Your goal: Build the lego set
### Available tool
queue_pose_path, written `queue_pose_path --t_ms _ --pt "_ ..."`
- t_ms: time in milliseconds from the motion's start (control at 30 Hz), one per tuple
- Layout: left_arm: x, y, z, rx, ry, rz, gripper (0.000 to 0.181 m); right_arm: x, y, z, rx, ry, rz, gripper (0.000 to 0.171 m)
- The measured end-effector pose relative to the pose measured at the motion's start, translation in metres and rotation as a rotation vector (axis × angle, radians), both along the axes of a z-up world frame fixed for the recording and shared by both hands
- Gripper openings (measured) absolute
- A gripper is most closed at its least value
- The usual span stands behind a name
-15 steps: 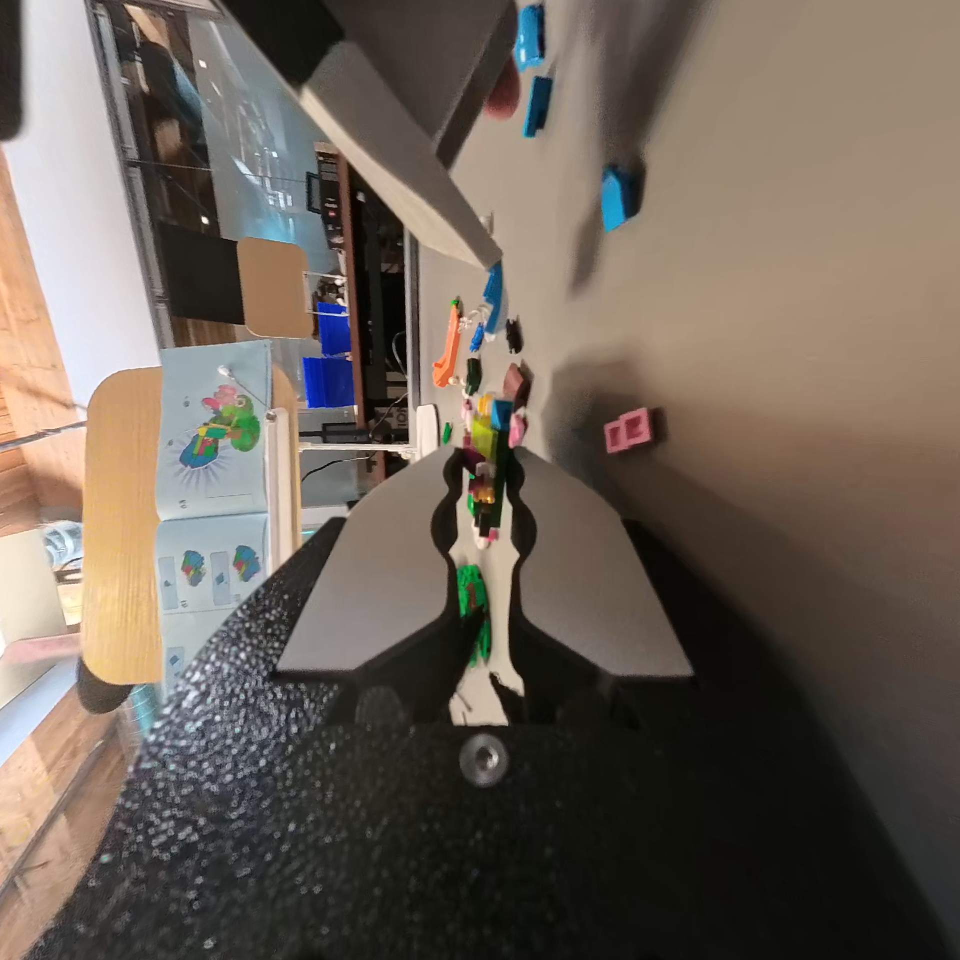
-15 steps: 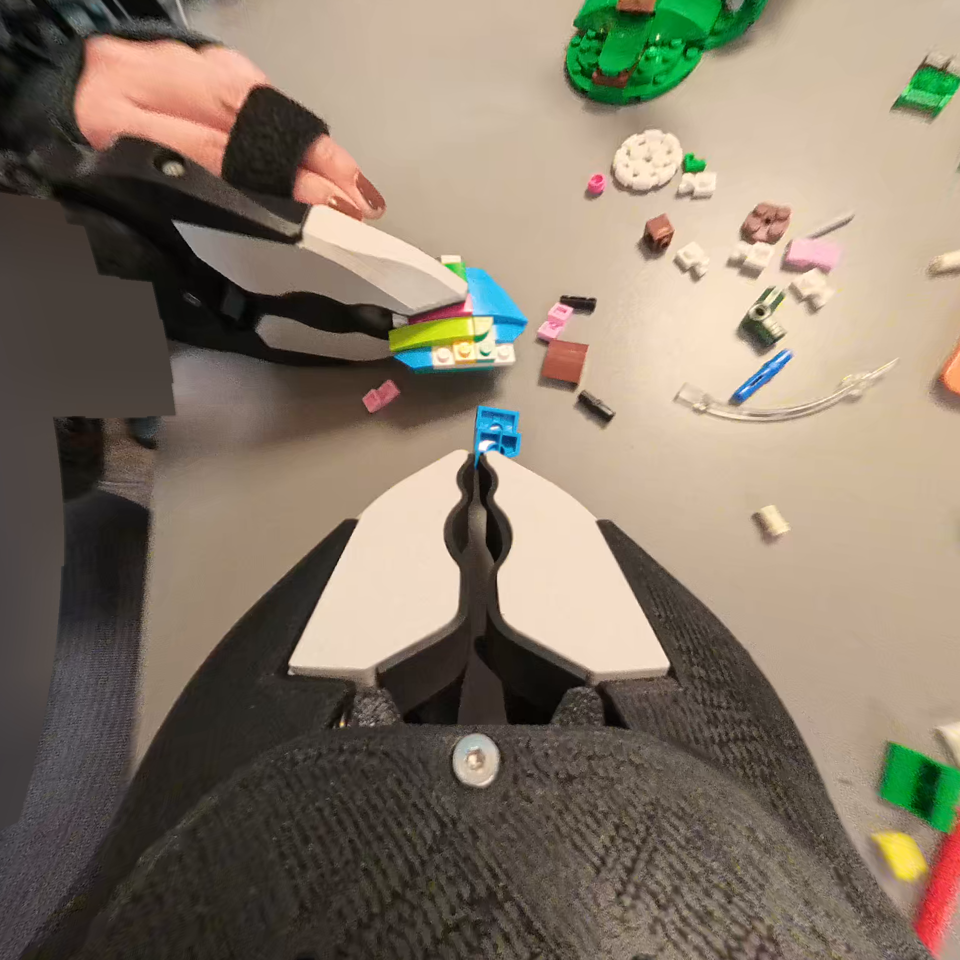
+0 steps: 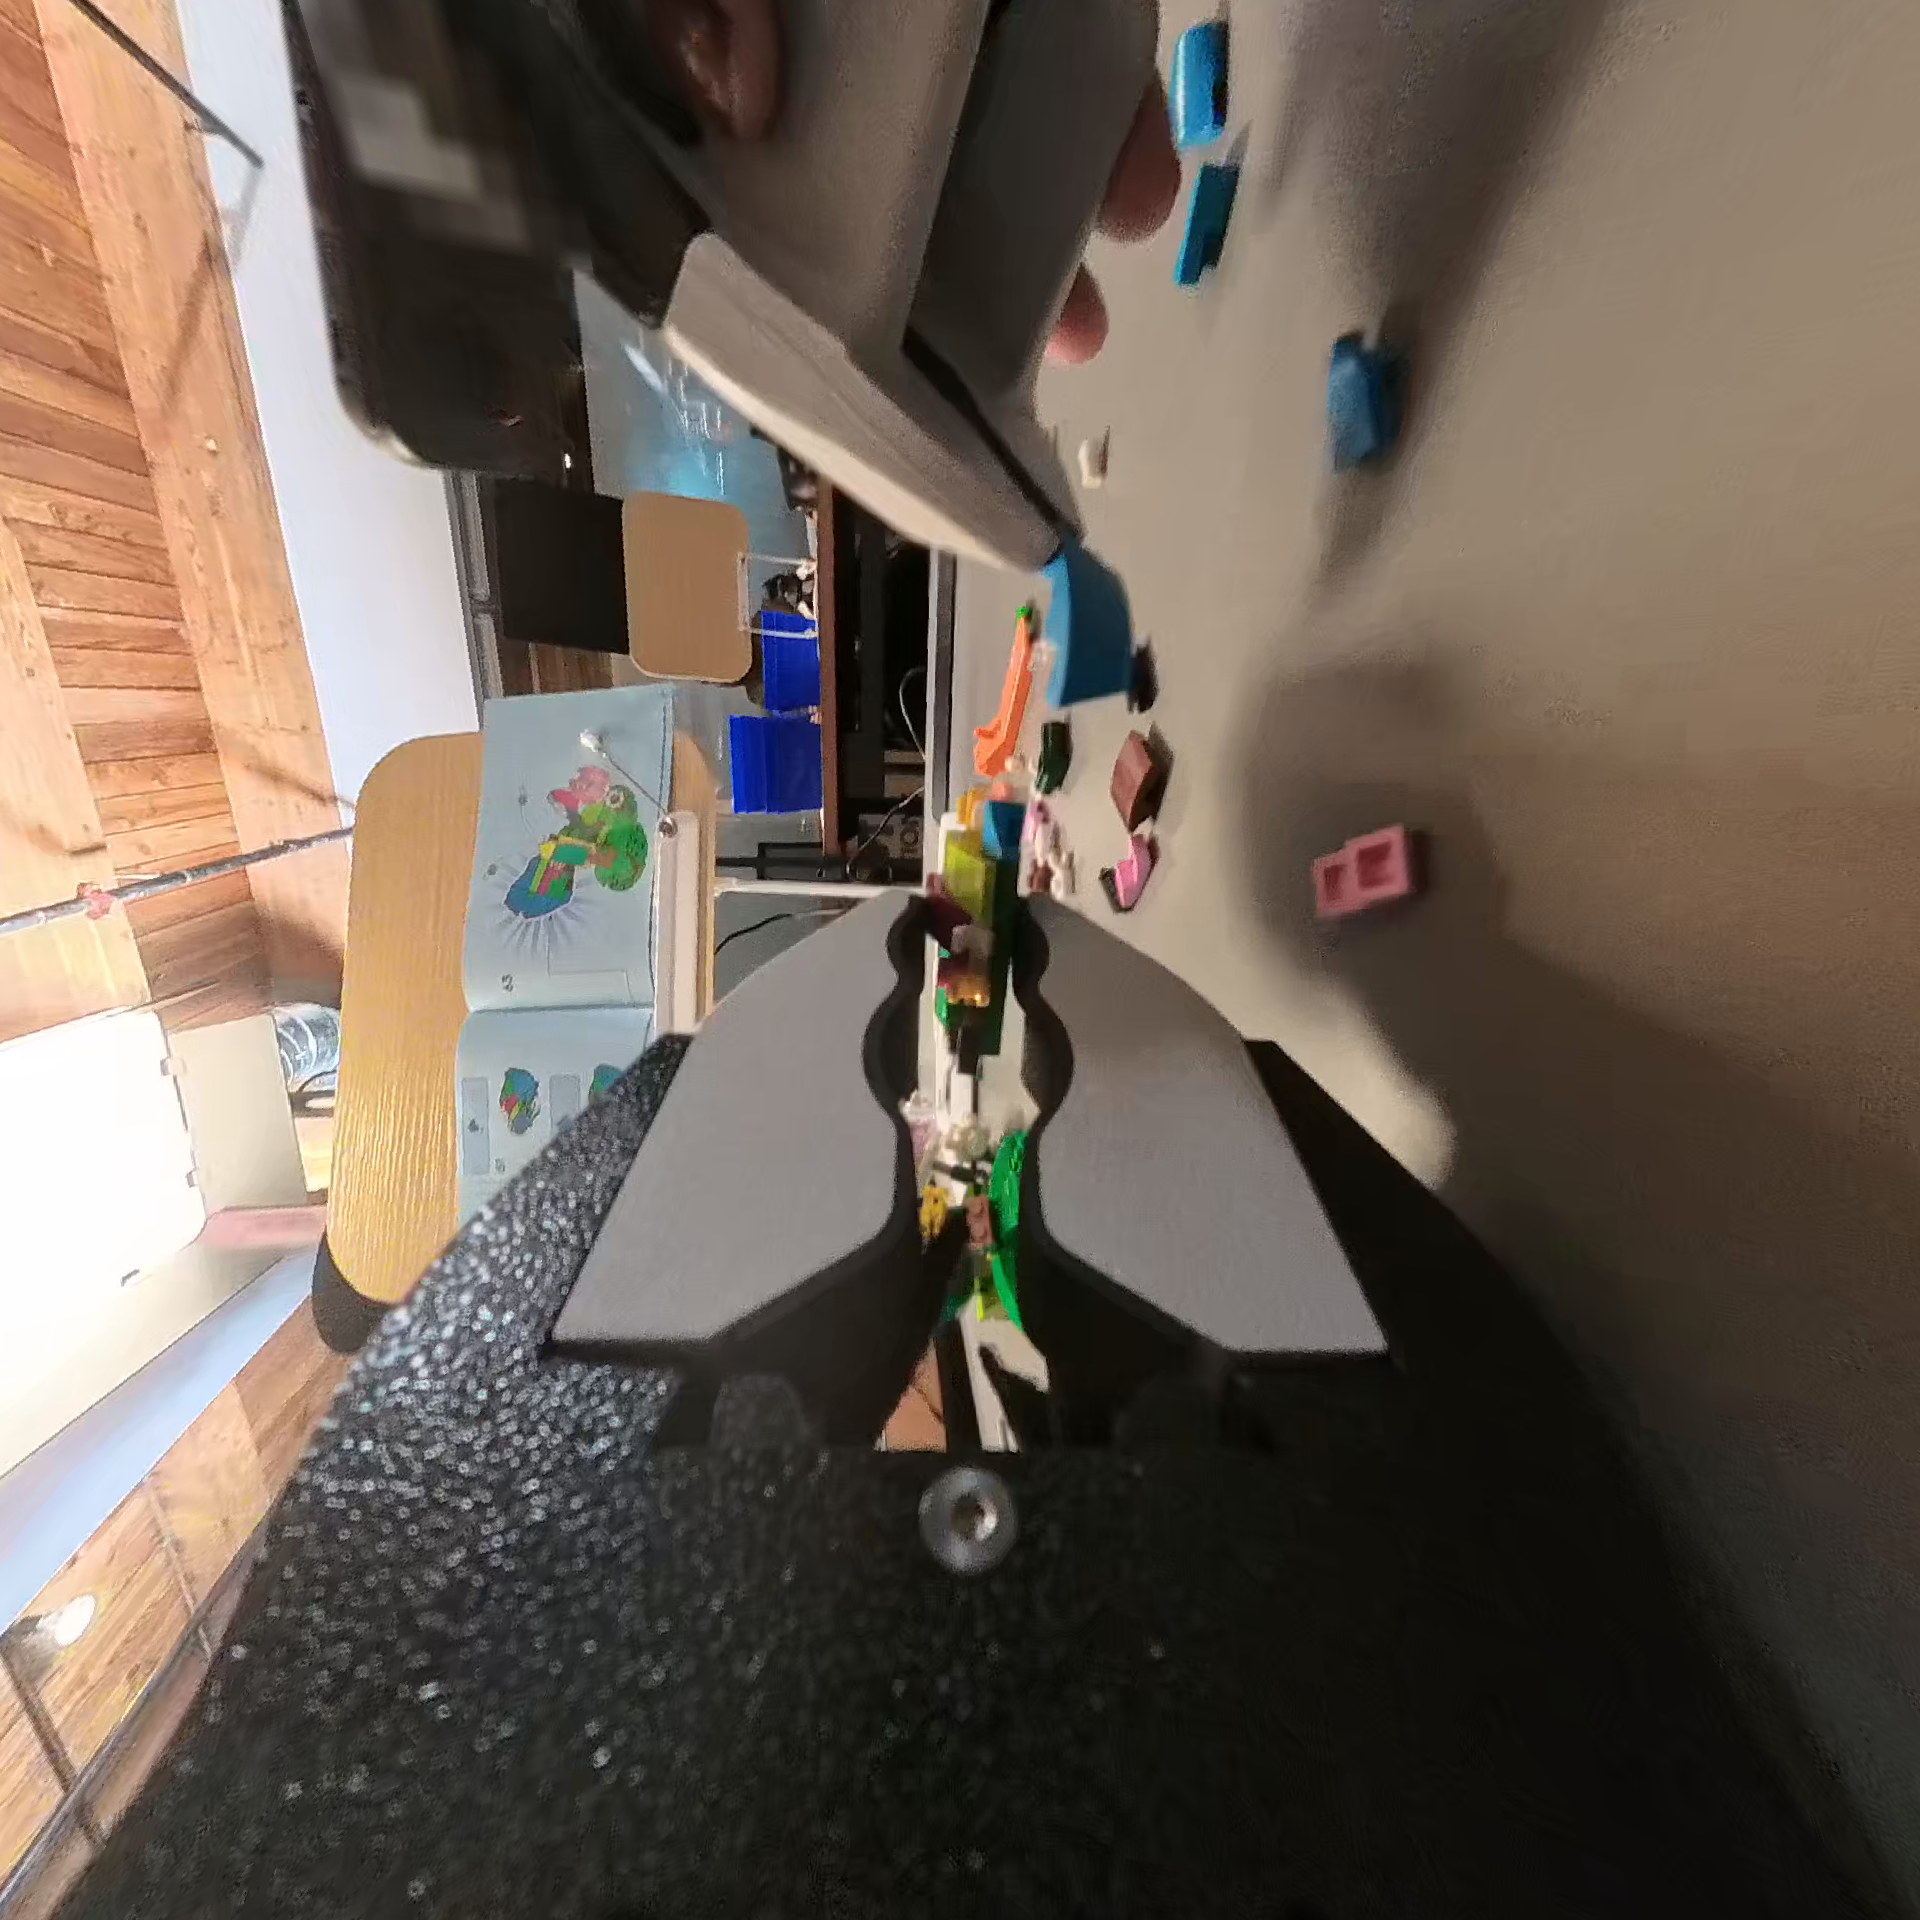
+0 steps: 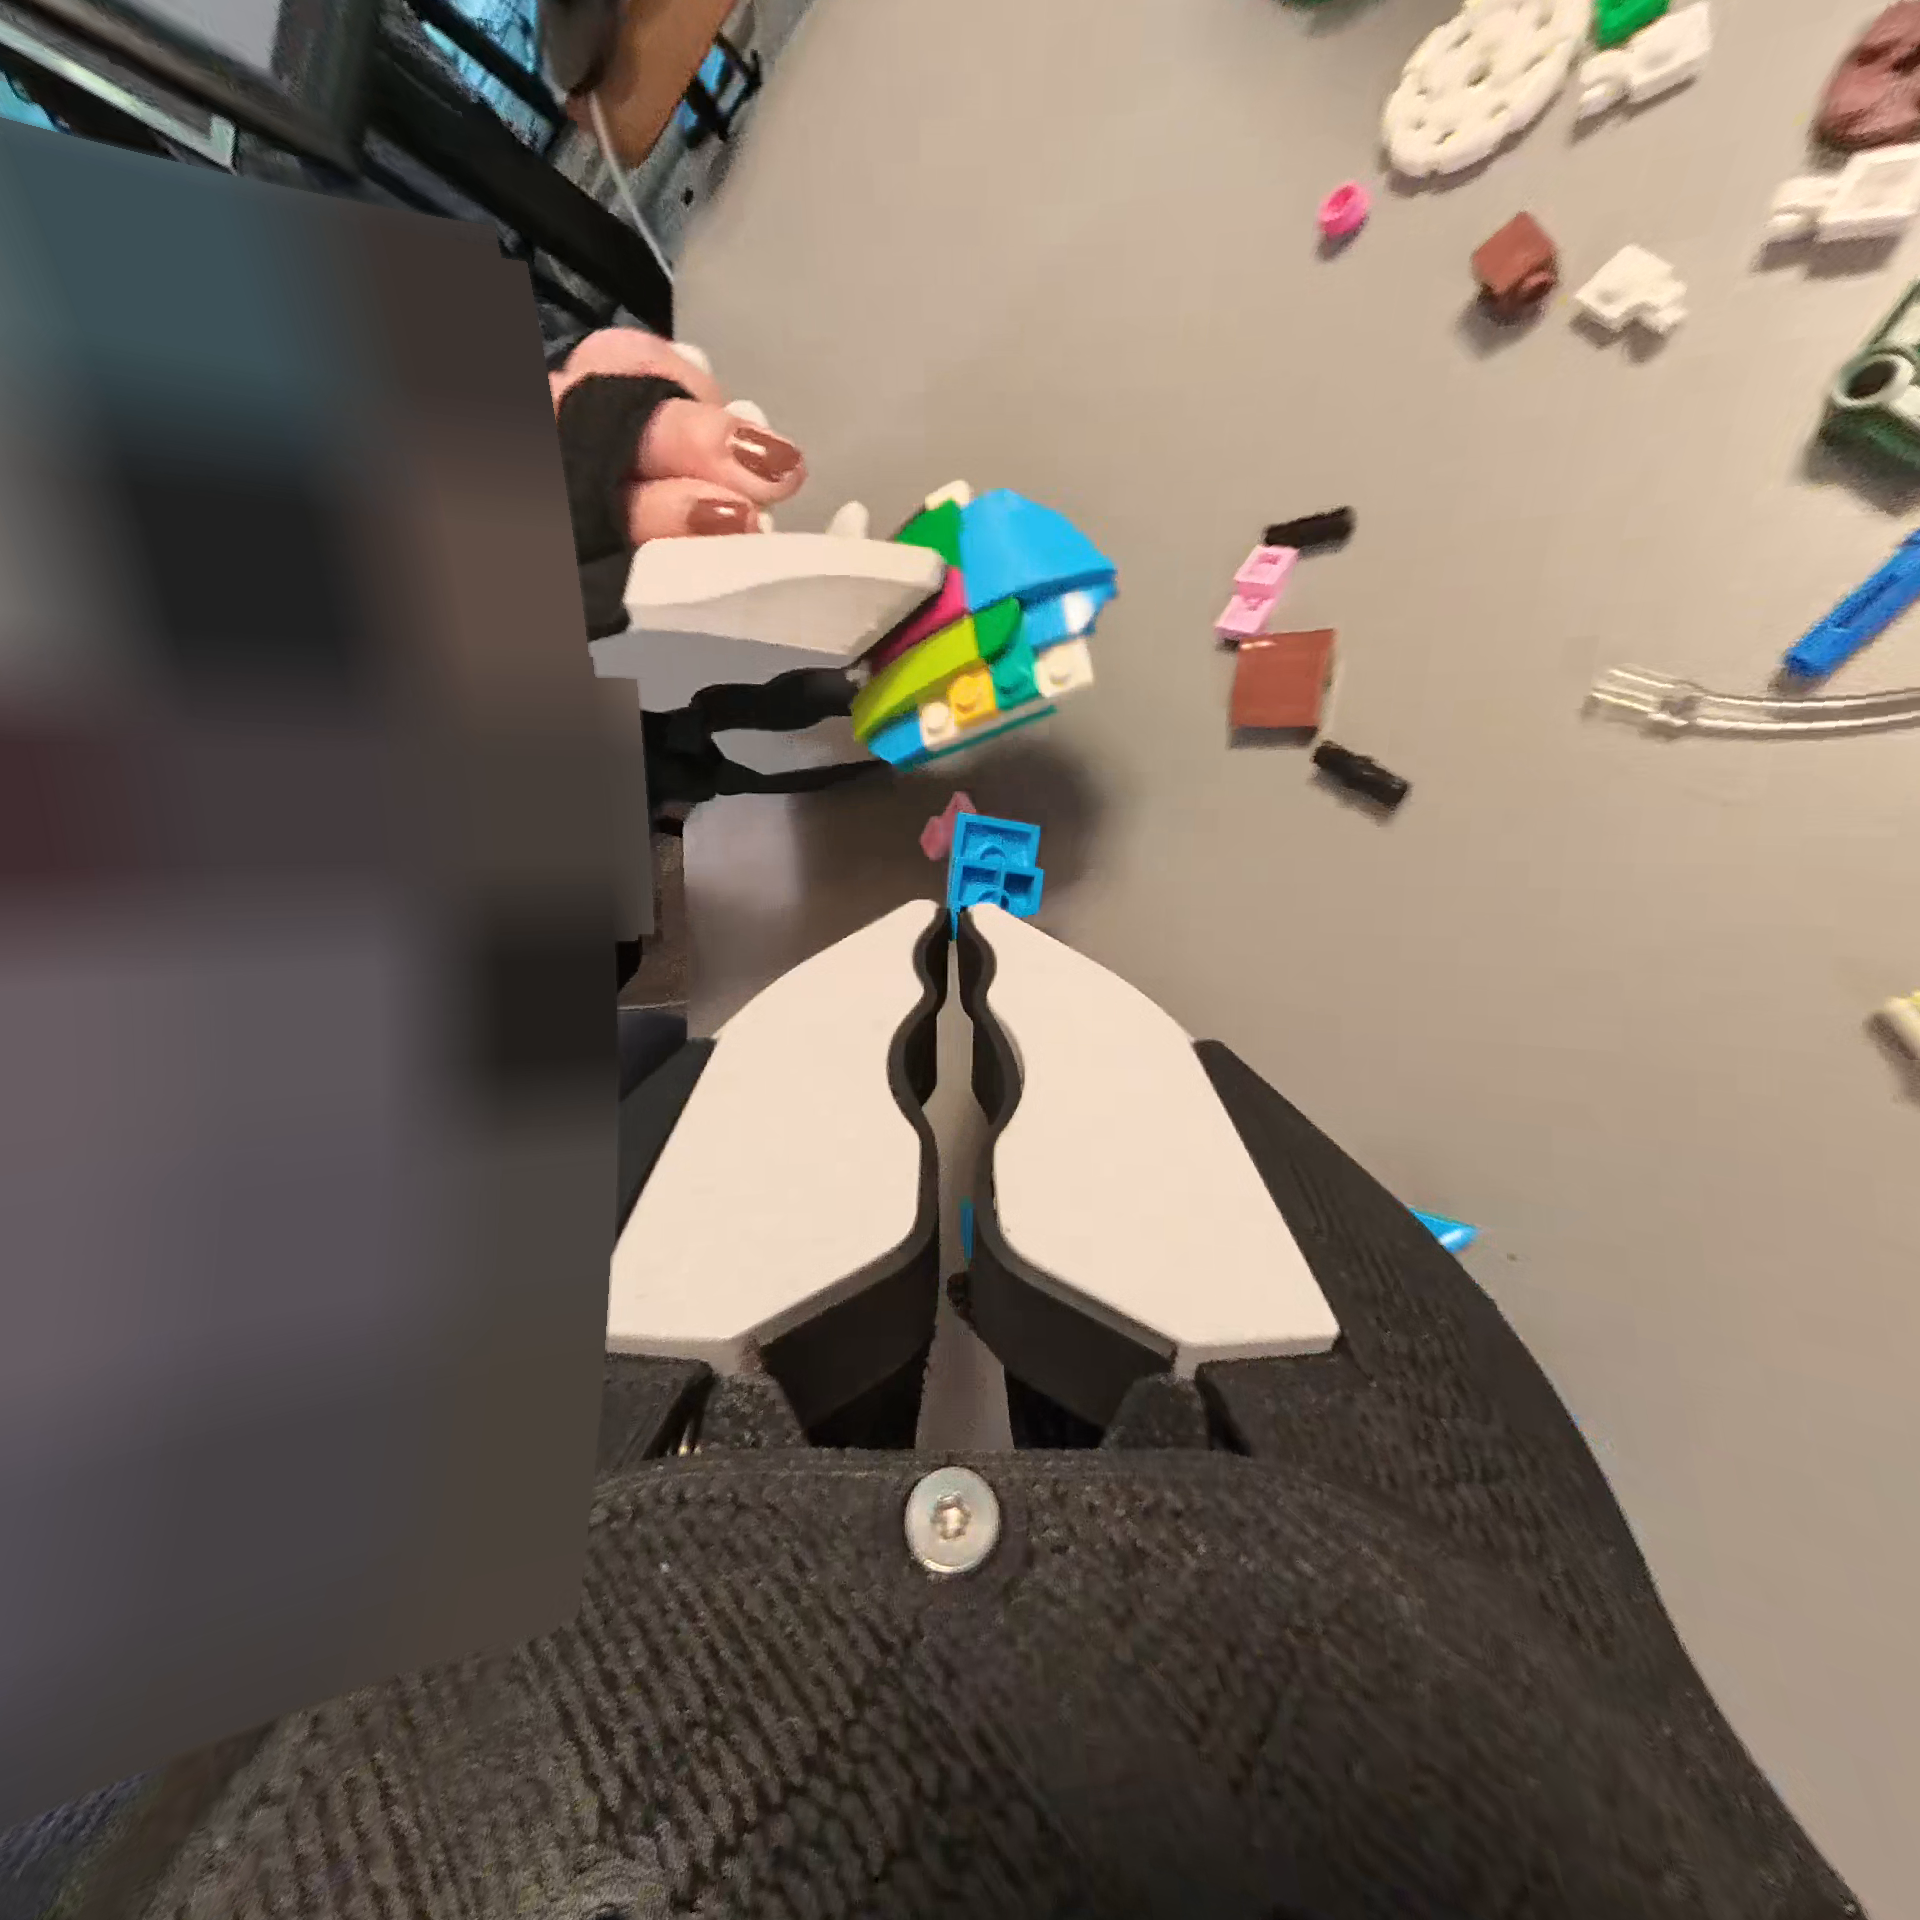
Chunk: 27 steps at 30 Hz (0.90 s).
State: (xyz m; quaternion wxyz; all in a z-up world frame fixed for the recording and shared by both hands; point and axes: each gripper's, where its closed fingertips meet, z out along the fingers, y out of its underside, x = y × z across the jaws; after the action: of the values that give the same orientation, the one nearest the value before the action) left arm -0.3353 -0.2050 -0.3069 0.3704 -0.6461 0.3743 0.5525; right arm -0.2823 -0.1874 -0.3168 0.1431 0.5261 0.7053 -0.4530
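My left gripper is rolled on its side and shut on a multicoloured lego assembly of blue, lime, magenta and green parts. In the right wrist view the left gripper holds that assembly just above the grey table. My right gripper is shut on a small blue plate, held a short way below the assembly without touching it. In the left wrist view the right gripper comes in from the top with the blue plate at its tip.
Loose pieces lie to the right: a pink piece, a brown tile, black pins, a white round plate, a clear curved part. A pink brick and blue slopes lie nearby. An instruction booklet stands beyond the table. The gap from one gripper's tips to the other's is roughly 6 cm. The pink piece is about 5 cm from my left fingertips.
My right gripper has brought the blue plate closer to the assembly. My left gripper has tilted the assembly and still holds it.
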Motion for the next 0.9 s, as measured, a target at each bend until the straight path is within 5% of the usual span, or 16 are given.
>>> queue_pose_path --t_ms 33,567,900 --pt "-0.003 -0.001 0.001 0.005 0.0 0.012 0.015 0.0 0.002 -0.003 0.007 -0.026 0.008 0.0" --pt "-0.028 -0.021 0.017 0.113 -0.024 0.099 0.015 0.049 0.073 -0.011 0.69 -0.849 0.519 0.0" --pt "-0.026 -0.02 0.016 0.112 -0.044 0.079 0.015 -0.011 0.053 -0.037 0.754 -0.689 0.377 0.0"
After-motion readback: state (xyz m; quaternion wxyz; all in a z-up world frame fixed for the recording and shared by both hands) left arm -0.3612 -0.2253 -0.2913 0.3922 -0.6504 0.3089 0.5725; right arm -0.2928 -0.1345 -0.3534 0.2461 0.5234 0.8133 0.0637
